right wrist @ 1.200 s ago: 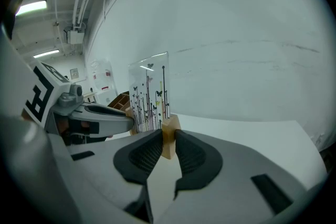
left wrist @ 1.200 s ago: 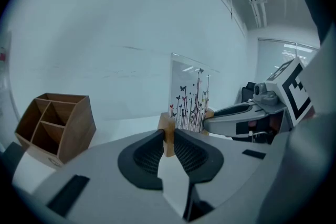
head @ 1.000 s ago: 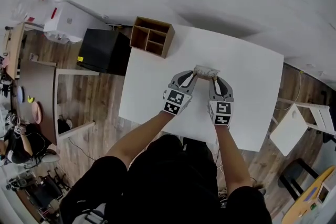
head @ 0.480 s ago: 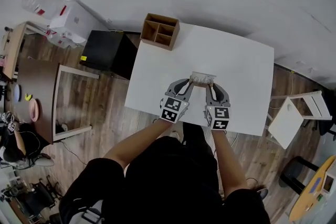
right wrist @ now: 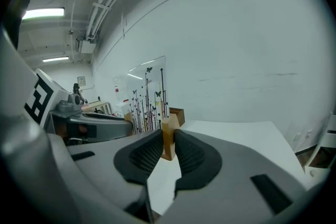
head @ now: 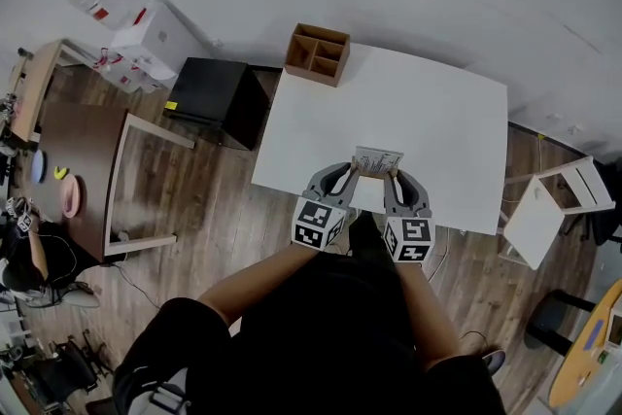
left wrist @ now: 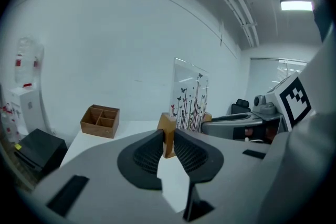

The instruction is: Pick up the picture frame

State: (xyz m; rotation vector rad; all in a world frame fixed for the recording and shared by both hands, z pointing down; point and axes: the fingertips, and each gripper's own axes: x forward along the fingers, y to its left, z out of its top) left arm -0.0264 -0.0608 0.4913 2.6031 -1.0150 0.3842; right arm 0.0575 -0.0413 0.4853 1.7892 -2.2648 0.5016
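Observation:
The picture frame [head: 377, 160] is a clear pane with black butterfly-and-stem print, standing upright on two small wooden feet. It hangs above the near edge of the white table [head: 428, 131], held from both sides. My left gripper [head: 354, 173] is shut on the frame's left wooden foot [left wrist: 168, 134]. My right gripper [head: 392, 173] is shut on the right wooden foot [right wrist: 169, 136]. The left gripper view shows the pane [left wrist: 190, 102] rising beyond the jaws, and the right gripper view shows the pane [right wrist: 148, 97] to the left.
A wooden compartment box [head: 318, 54] sits on the table's far left corner. A black cabinet [head: 216, 97] stands left of the table, a white chair [head: 554, 209] to its right. A dark table [head: 73, 180] and white boxes [head: 146, 39] are further left.
Both grippers, still shut on the frame, have drawn back toward me; the frame went from mid-table to the table's near edge.

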